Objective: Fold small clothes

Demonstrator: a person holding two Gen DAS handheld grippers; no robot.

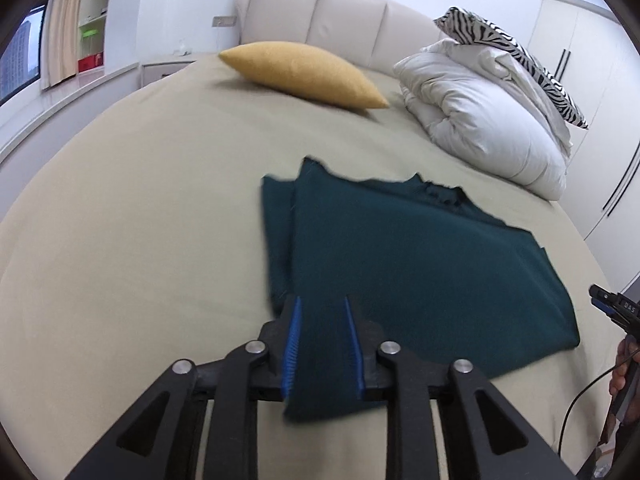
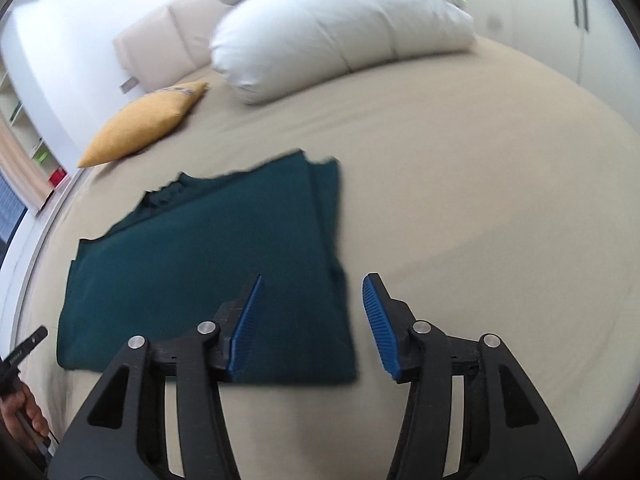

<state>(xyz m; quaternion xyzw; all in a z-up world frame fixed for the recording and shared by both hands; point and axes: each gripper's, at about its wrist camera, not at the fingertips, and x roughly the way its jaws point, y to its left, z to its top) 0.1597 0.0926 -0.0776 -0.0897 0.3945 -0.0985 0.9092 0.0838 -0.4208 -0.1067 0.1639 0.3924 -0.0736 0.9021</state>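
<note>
Fabric of the dark green garment (image 1: pixel 420 256) fills the gap between your left gripper (image 1: pixel 323 308) pads at lower centre, though a firm pinch cannot be told. Your right gripper (image 2: pixel 312 292) gapes wide over the garment's right edge. It lies folded mid-frame on the beige bed (image 1: pixel 140 200), below the yellow pillow (image 1: pixel 304 74).
</note>
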